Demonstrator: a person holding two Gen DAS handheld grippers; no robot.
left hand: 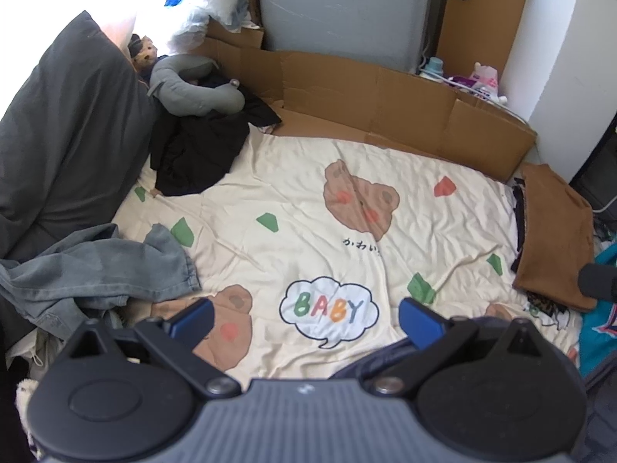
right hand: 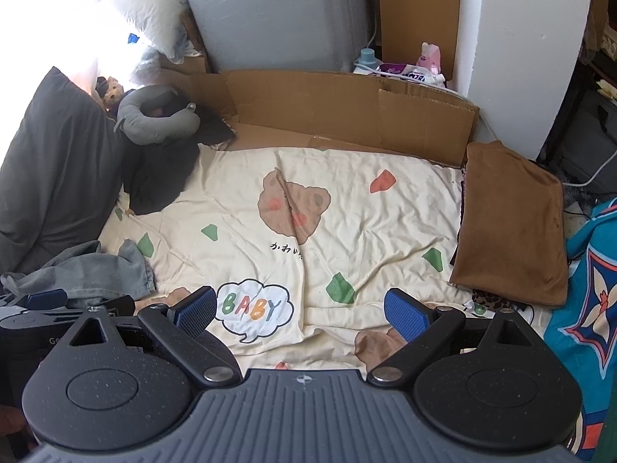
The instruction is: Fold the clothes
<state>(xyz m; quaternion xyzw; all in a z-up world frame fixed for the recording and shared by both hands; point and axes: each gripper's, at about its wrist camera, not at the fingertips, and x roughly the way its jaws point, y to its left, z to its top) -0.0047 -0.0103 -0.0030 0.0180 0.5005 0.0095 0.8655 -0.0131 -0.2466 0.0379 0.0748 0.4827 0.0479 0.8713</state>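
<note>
Hovering apart, perhaps empty: both grippers (left hand: 306, 318) (right hand: 300, 308)

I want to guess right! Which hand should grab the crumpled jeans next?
Probably the left. The left gripper has the crumpled jeans lying right beside it, jaws open and empty. The right gripper, also open, sits further over, toward the folded brown garment.
</note>
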